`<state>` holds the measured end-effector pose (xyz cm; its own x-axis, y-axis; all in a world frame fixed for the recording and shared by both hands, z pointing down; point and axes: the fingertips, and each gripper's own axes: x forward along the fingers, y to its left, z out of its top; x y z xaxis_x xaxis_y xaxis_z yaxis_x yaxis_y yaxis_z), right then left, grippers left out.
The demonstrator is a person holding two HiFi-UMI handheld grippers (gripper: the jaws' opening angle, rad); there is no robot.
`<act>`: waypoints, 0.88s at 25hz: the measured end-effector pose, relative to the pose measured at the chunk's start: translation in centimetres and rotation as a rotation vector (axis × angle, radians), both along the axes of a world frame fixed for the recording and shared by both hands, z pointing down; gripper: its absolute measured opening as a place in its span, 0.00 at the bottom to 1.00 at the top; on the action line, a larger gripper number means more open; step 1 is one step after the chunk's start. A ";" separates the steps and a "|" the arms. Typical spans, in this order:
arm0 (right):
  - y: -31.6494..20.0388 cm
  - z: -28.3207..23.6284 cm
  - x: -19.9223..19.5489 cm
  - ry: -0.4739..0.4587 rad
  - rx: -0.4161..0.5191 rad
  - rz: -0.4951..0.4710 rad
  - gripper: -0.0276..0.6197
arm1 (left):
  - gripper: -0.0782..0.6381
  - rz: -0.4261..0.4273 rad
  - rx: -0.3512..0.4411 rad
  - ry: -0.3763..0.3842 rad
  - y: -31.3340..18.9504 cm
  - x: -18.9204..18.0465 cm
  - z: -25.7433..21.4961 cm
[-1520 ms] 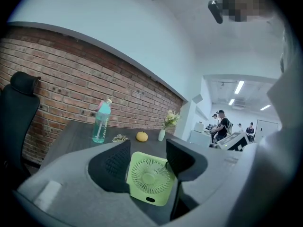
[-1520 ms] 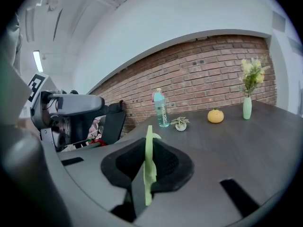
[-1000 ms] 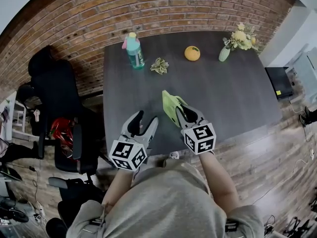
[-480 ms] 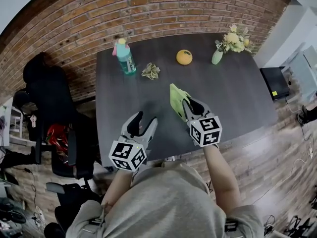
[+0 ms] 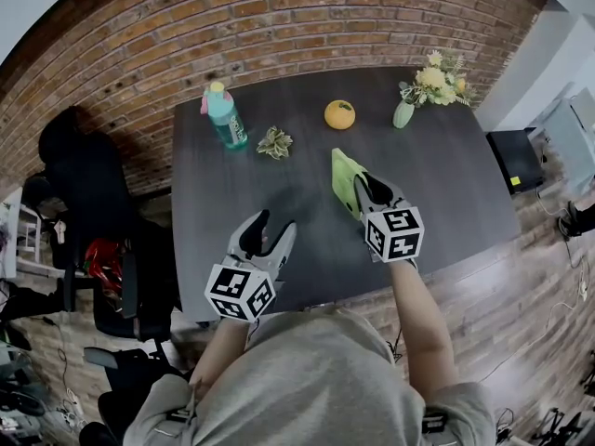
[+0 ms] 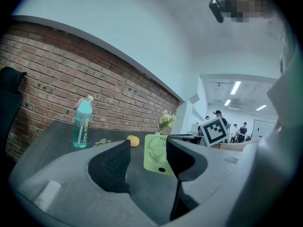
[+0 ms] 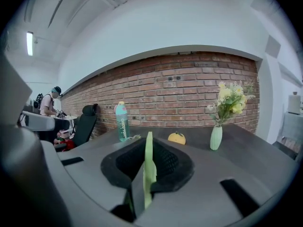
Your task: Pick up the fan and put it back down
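Note:
A flat light-green fan is clamped edge-on between the pads of my right gripper, which is shut on it above the dark table. In the right gripper view the fan shows as a thin green blade between the black pads. The left gripper view shows the fan face-on, with its round grille. My left gripper hovers open and empty near the table's front edge, left of the fan.
At the back of the table stand a teal bottle, a small leafy plant, an orange and a green vase of yellow flowers. A black office chair sits left of the table. A brick wall runs behind.
My right gripper has carried the fan to the right and farther over the table. The left gripper has barely shifted in the head view.

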<state>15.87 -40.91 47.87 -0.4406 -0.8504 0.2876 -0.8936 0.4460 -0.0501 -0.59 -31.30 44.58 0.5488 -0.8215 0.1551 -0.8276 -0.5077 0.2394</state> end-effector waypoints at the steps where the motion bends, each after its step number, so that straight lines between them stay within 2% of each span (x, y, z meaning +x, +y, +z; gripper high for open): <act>1: -0.5 0.0 0.3 0.002 0.002 0.004 0.11 | 0.44 0.000 0.000 0.000 -0.3 0.1 0.0; 22: -7.3 2.9 4.2 0.010 -0.030 0.093 0.11 | 0.44 -0.021 -0.012 -0.015 -3.0 1.2 1.2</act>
